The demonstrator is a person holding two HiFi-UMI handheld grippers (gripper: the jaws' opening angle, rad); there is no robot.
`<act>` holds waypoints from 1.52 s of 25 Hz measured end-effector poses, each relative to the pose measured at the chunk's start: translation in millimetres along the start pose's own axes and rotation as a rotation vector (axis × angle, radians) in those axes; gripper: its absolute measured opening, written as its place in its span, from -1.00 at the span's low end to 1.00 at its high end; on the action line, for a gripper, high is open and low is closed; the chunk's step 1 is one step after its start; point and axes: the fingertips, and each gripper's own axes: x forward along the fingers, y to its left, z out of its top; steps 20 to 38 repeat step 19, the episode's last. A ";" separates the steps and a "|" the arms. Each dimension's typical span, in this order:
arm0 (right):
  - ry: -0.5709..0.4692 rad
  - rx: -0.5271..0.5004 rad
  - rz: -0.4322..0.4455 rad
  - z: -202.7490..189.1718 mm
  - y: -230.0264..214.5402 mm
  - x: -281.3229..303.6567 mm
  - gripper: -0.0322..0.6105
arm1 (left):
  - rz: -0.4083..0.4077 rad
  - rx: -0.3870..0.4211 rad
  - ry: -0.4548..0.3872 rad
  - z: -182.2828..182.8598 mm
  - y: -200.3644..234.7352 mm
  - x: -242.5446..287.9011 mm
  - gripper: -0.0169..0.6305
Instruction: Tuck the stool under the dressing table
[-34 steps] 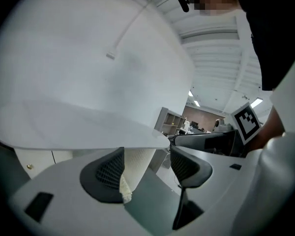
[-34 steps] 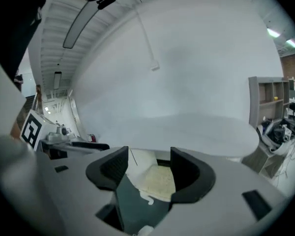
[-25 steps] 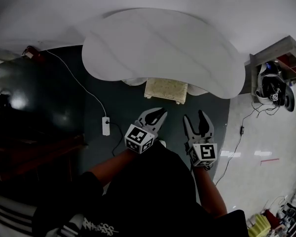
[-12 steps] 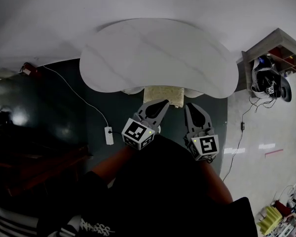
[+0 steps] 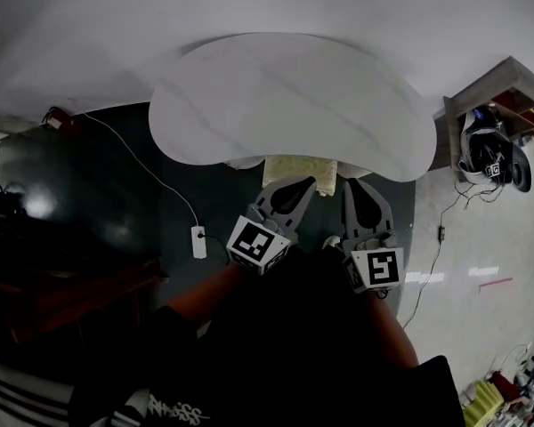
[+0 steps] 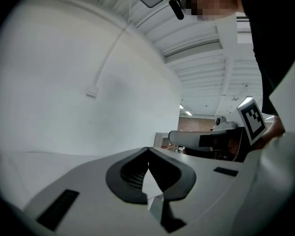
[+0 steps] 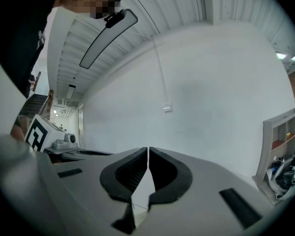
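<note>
Clenched empty at the left gripper (image 5: 307,183), jaws pressed tip to tip with only white wall (image 6: 64,82) past them. Same at the right gripper (image 5: 351,183), pads meeting in a thin line, nothing gripped. Spread wide a second ago, both of them, and shut since. Raised since then as well, side by side and close together, reaching further toward the table (image 5: 285,96) in the head view. Tips now drawn over the near edge of the stool (image 5: 294,169) rather than stopping short of it. Just ahead of both tips and below them: that stool, cream top tucked under the table's near rim, only a narrow strip showing between rim and grippers, less in sight than a second ago. Off to the left of the left gripper, down on the dark floor (image 5: 98,176): a power strip (image 5: 198,241), its white cord (image 5: 142,154) trailing away toward the far wall, placed much as before. Well off to the right of the right gripper: a shelf (image 5: 503,83), standing beside the table's end.
</note>
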 end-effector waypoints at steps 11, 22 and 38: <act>0.001 0.001 0.099 -2.7 -31.2 -32.2 -0.78 | 0.167 0.048 -0.051 18.4 -43.5 28.3 -0.90; -0.023 0.036 0.092 7.8 -64.8 -49.0 -0.78 | 0.281 0.002 -0.057 0.5 -70.0 35.1 -0.90; -0.023 0.036 0.092 7.8 -64.8 -49.0 -0.78 | 0.281 0.002 -0.057 0.5 -70.0 35.1 -0.90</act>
